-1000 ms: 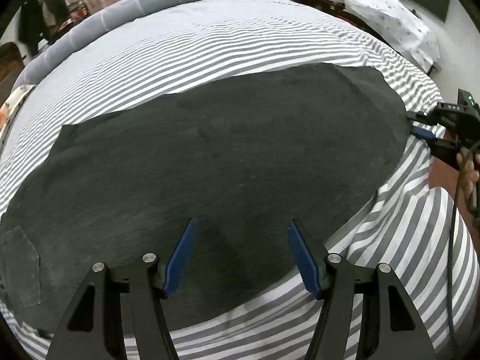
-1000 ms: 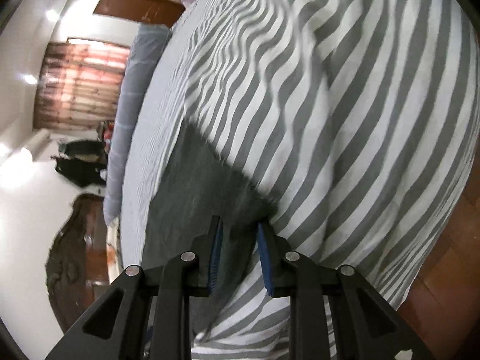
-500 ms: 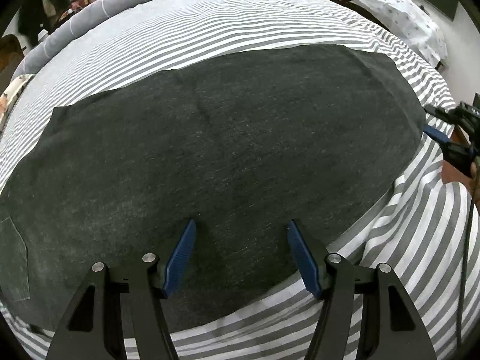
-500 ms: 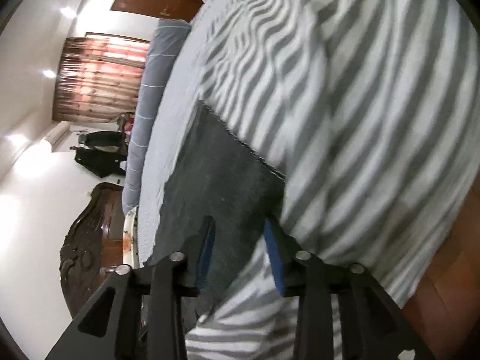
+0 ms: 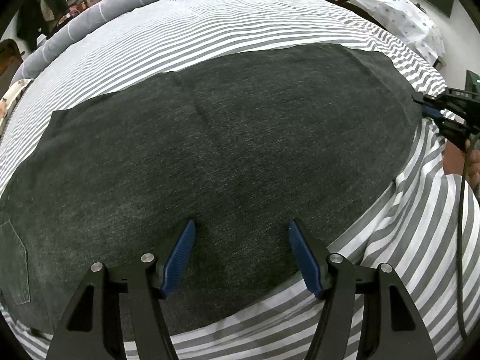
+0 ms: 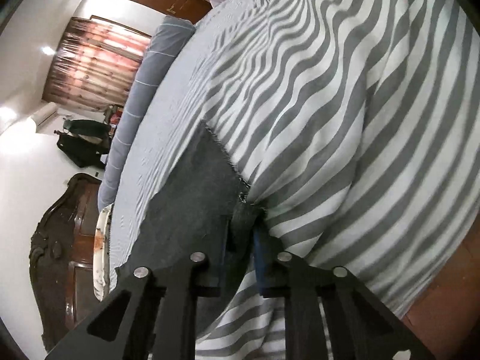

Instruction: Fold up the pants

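Observation:
Dark grey pants (image 5: 216, 150) lie flat across a grey-and-white striped bed (image 5: 228, 33), with a back pocket at the far left. My left gripper (image 5: 241, 234) is open, its blue pads just above the pants' near edge, holding nothing. My right gripper (image 5: 432, 114) sits at the pants' right hem. In the right wrist view the pants (image 6: 192, 198) run away to the left, and my right gripper (image 6: 241, 228) has its jaws narrowly apart around a bunched bit of the hem; the pads look close on the cloth.
A long grey bolster (image 5: 126, 6) lies along the far side of the bed. A spotted white pillow (image 5: 399, 9) is at the back right. A dark carved wooden headboard (image 6: 60, 240) and brown floor (image 6: 444, 309) show beside the bed's edge.
My right gripper moved onto the pants' right hem and narrowed its jaws around a bunch of the cloth. My left gripper stayed open and shifted slightly over the pants' near edge.

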Motion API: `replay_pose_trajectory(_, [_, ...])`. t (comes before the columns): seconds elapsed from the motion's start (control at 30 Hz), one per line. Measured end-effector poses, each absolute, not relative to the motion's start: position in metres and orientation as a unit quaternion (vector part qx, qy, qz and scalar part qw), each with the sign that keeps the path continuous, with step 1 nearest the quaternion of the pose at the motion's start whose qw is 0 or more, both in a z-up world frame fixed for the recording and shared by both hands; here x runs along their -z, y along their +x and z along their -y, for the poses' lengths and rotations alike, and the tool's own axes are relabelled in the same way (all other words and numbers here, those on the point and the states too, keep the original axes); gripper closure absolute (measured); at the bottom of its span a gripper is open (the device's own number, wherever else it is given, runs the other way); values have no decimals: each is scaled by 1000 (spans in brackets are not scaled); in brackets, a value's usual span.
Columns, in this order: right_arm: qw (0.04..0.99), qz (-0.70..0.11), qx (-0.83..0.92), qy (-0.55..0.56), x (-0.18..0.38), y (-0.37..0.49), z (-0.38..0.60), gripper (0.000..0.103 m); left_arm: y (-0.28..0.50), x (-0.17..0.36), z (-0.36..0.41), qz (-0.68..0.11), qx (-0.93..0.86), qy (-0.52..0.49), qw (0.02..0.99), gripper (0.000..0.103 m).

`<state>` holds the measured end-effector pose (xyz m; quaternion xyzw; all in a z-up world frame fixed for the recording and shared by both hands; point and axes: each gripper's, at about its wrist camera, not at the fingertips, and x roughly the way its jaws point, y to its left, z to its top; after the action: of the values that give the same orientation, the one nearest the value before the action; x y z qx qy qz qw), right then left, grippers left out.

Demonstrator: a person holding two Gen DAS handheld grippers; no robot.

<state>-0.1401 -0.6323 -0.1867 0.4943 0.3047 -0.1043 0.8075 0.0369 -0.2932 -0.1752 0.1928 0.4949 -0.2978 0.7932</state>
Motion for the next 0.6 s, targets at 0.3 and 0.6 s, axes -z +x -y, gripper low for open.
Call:
replay_pose_trajectory(0.3, [845,-343,138,386,150,-131,603,78,36,175,293,-493,299,192,795,36])
replay_pose_trajectory(0.6, [822,-358,79,436,177,-135,569,66,36,174,292,-490,301,192,795,36])
